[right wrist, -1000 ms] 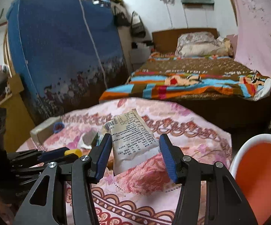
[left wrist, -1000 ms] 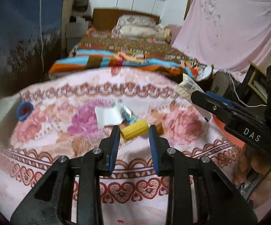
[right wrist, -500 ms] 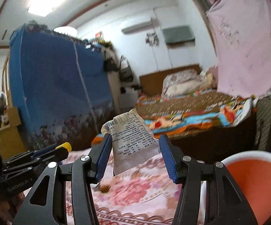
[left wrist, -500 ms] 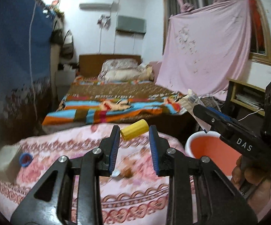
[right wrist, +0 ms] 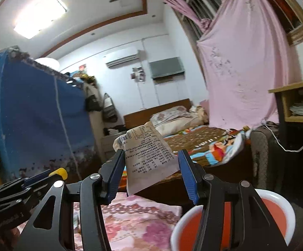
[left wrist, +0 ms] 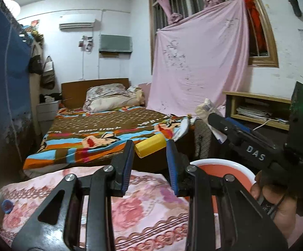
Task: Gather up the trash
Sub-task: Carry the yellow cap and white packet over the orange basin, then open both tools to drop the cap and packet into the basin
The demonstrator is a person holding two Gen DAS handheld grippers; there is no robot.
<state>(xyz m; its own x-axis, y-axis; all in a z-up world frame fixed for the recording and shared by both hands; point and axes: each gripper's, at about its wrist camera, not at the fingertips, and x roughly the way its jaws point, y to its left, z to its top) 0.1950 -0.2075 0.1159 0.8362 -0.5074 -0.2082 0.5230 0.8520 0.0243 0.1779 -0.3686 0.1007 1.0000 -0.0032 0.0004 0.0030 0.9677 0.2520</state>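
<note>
While bin [right wrist: 277,196] sits below, right hand-held gripper [right wrist: 149,167] pinches wrapper [right wrist: 149,156].

"DAS" is printed on the right hand-held gripper [left wrist: 209,117].

Left tongs [left wrist: 150,154] of black angular struts, blue pads on the fingers [left wrist: 127,167], silver screws, right tongs [right wrist: 150,172] alike, white "DAS" lettering, green light, bare hand [left wrist: 277,207]
</note>
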